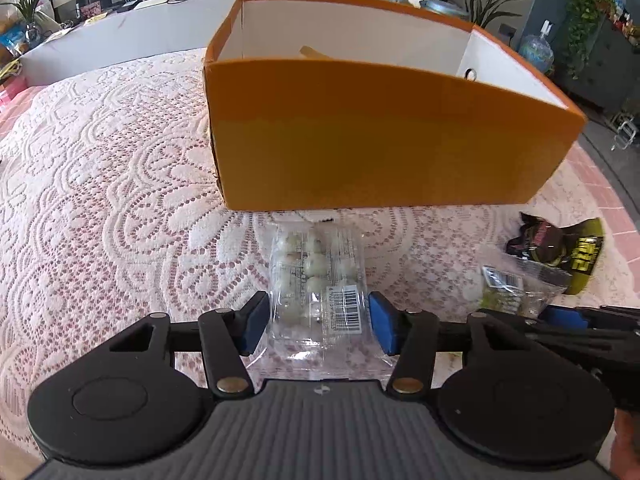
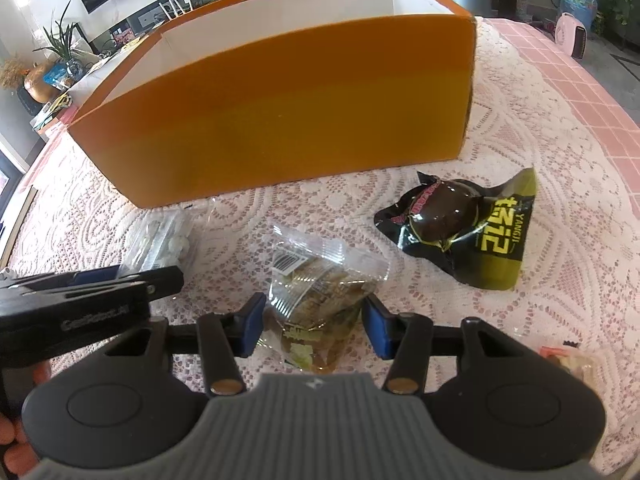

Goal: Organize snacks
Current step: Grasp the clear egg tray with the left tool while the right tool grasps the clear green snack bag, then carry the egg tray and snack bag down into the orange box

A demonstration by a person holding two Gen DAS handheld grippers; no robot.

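An orange box (image 1: 360, 132) with a white inside stands on the lace tablecloth; it also shows in the right wrist view (image 2: 280, 112). My left gripper (image 1: 318, 326) is open, its blue pads on either side of a clear packet of white round sweets (image 1: 316, 284) lying in front of the box. My right gripper (image 2: 314, 326) is open around a clear packet of green-brown snack (image 2: 316, 296). A black and yellow packet (image 2: 464, 228) lies to the right of it. The sweets packet (image 2: 168, 240) and the left gripper (image 2: 80, 300) show at the left of the right wrist view.
A small orange-edged packet (image 2: 568, 360) lies at the right edge near my right gripper. The pink lace tablecloth (image 1: 120, 200) covers the table. Behind the table are a grey counter (image 1: 120, 36), plants and a water bottle (image 1: 536, 52).
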